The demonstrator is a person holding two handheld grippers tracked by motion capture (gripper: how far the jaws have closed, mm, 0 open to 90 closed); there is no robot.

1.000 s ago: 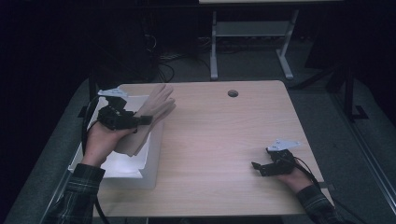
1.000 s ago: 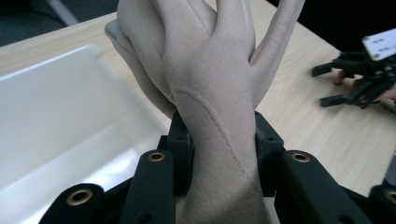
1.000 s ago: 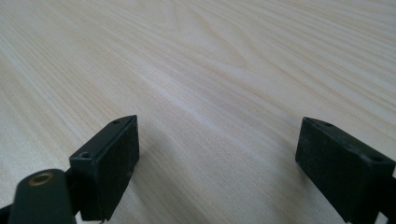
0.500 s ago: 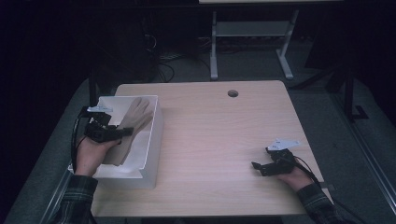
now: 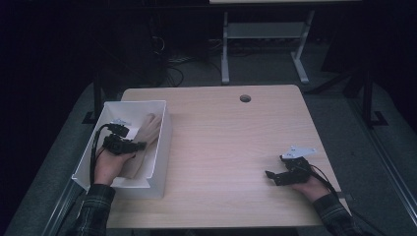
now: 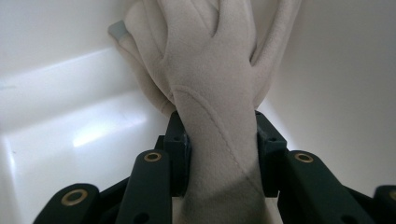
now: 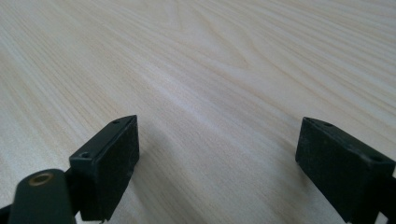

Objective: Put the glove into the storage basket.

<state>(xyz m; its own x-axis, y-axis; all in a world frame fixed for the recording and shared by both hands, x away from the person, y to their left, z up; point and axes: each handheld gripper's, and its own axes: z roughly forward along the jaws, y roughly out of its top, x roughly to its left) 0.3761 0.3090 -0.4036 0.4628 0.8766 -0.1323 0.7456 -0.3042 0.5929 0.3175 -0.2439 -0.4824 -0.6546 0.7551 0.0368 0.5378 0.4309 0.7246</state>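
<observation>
A beige fleece glove lies inside the white box at the table's left, its fingers pointing to the far wall. My left gripper is down in the box and shut on the glove at its cuff, one jaw on each side. The glove's fingers rest against the box's white walls. My right gripper rests low on the wooden table at the front right, open, with bare wood between its jaws.
A round cable hole sits near the table's far edge. A metal stand and cables are on the dark floor beyond the table.
My left gripper has carried the glove from above the box's near-right rim down into the box. The right gripper has stayed where it was.
</observation>
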